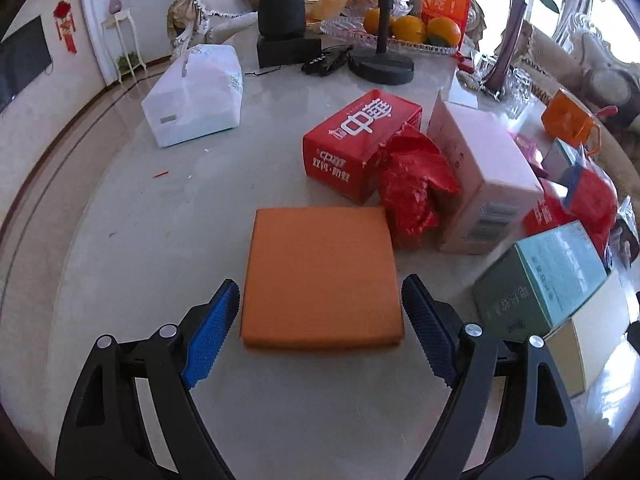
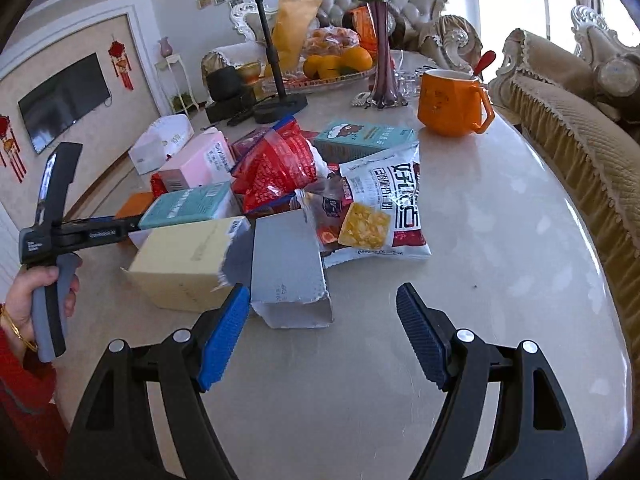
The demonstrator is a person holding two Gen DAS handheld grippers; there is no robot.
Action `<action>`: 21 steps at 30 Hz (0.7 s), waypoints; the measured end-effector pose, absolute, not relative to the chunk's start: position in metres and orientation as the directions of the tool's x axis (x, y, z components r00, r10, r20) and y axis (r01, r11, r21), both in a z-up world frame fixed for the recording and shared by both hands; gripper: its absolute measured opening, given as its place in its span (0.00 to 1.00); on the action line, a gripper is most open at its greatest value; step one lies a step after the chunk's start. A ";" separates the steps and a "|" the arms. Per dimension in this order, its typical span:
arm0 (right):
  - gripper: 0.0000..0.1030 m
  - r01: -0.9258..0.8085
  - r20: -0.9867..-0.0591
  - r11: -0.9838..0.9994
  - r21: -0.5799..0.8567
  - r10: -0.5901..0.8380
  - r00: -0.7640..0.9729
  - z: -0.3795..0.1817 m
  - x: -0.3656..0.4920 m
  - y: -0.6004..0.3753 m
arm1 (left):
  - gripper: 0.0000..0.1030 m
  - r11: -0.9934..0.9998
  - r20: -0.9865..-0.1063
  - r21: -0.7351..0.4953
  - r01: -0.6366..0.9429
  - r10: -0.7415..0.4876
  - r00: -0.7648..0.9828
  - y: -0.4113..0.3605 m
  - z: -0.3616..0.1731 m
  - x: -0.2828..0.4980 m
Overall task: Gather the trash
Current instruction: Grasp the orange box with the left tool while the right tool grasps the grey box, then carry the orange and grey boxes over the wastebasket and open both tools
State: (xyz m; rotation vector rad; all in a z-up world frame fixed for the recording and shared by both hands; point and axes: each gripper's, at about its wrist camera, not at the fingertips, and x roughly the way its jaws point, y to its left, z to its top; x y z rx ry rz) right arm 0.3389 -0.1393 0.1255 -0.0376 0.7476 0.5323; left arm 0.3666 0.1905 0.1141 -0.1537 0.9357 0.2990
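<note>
Toward the left edge of the pale marble table [image 1: 120, 208] stands a white tissue box [image 1: 194, 94], well apart from the litter. Nearer the middle, the left gripper [image 1: 320, 312] hangs with its claw spread wide and holding nothing, the blue pads on either side of the near end of a flat orange box [image 1: 322, 274] that lies on the tabletop. Behind that sit a red carton [image 1: 356, 140] and a crumpled red wrapper [image 1: 414, 192] touching it, then a pink box [image 1: 480, 168] and a teal box [image 1: 548, 276] toward the right edge. In the right wrist view, the right gripper [image 2: 320, 320] is likewise parted and empty, its fingers framing the torn grey end of a cream box [image 2: 188, 260] at the near side of the pile. Beyond that lie a red bag [image 2: 276, 168] and a white snack packet [image 2: 384, 208], and an orange mug [image 2: 450, 104] with a spoon stands near the far right edge. The trash is thus gathered mid-table, none of it yet lifted. The orange box looks almost as wide as the open claw, so a closing pinch could slip off its edges or merely push it into the red carton. The torn cardboard flap might crush or tear further under the right claw. A sweep through the pile could also knock the mug or drag light wrappers off the table edge. No bin shows in either view.
</note>
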 end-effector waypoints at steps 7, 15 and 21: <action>0.70 -0.509 -0.671 0.855 0.105 0.438 0.598 0.125 0.339 -0.121 | 0.79 0.946 -0.817 0.010 -0.323 0.194 0.544 0.197 0.108 0.375; 0.53 -0.492 -0.703 0.858 0.151 0.443 0.556 0.120 0.357 -0.114 | 0.78 0.941 -0.805 0.034 -0.337 0.225 0.549 0.195 0.108 0.375; 0.40 -0.491 -0.673 0.841 0.226 0.500 0.545 0.120 0.340 -0.130 | 0.68 0.956 -0.802 0.025 -0.292 0.194 0.564 0.191 0.111 0.364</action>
